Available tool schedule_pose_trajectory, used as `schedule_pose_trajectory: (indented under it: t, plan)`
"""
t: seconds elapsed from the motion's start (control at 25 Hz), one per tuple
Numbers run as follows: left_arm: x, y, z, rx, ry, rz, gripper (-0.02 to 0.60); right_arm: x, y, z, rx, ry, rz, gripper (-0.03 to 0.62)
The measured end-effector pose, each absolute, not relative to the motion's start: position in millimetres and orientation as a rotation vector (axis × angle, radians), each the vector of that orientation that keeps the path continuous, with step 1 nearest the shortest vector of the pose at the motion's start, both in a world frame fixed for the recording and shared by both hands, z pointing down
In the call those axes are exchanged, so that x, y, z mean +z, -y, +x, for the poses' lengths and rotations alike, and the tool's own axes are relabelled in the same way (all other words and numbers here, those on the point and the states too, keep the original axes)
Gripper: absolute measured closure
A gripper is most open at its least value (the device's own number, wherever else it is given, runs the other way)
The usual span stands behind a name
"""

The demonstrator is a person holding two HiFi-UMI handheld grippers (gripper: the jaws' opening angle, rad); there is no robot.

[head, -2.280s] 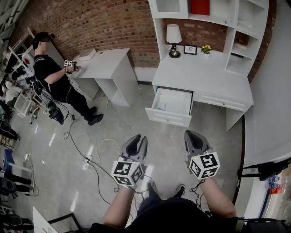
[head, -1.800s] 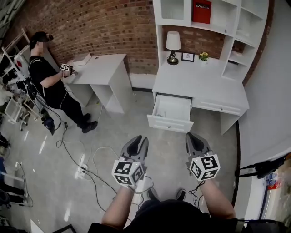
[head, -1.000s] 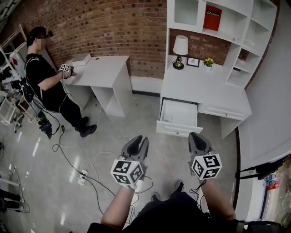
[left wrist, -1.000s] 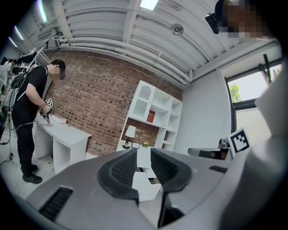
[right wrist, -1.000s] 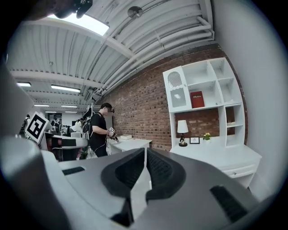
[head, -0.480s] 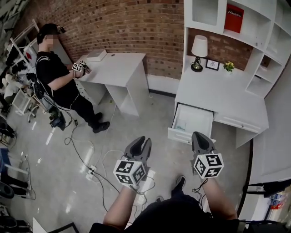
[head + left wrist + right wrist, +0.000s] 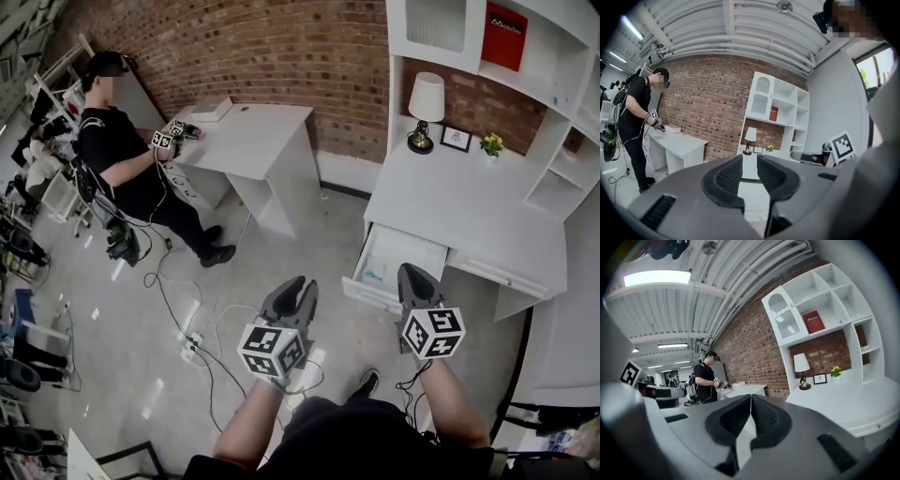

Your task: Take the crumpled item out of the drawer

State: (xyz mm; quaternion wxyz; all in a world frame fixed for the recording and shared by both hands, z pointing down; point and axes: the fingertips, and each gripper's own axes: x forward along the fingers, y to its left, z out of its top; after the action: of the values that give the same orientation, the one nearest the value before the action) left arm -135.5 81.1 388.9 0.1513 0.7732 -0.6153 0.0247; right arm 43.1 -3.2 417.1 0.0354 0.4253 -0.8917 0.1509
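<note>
Grippers face an open drawer point(image 7: 405, 255).
Left gripper point(image 7: 302, 284) stands slightly parted, empty; right gripper point(image 7: 412, 272) is closed tight, empty.

Left gripper point(image 7: 300, 283) and right gripper point(image 7: 411, 272): grey bodies, black ribbed pads point(image 7: 729, 176), each with a white cube point(image 7: 270, 350) bearing black square markers; clothing point(image 7: 347, 441) black

Wall: red brick wall point(image 7: 281, 47) is running ahead of you.
Floor: pale glossy floor point(image 7: 122, 309) is catching reflections (cables point(image 7: 169, 302) are trailing across it).
Furniture: white table point(image 7: 258, 131) and shelved desk point(image 7: 469, 206) are standing against the brick.
Light: ceiling strip point(image 7: 656, 277) is glowing overhead.
</note>
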Motion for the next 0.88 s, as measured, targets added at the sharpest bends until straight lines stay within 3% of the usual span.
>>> schedule_pose_trajectory:
  t: [0.88]
  plan:
    - [438,79,-92,0.155,1.474,2.342,0.489,465,113,64,0.452,2.568,1.367,0.591]
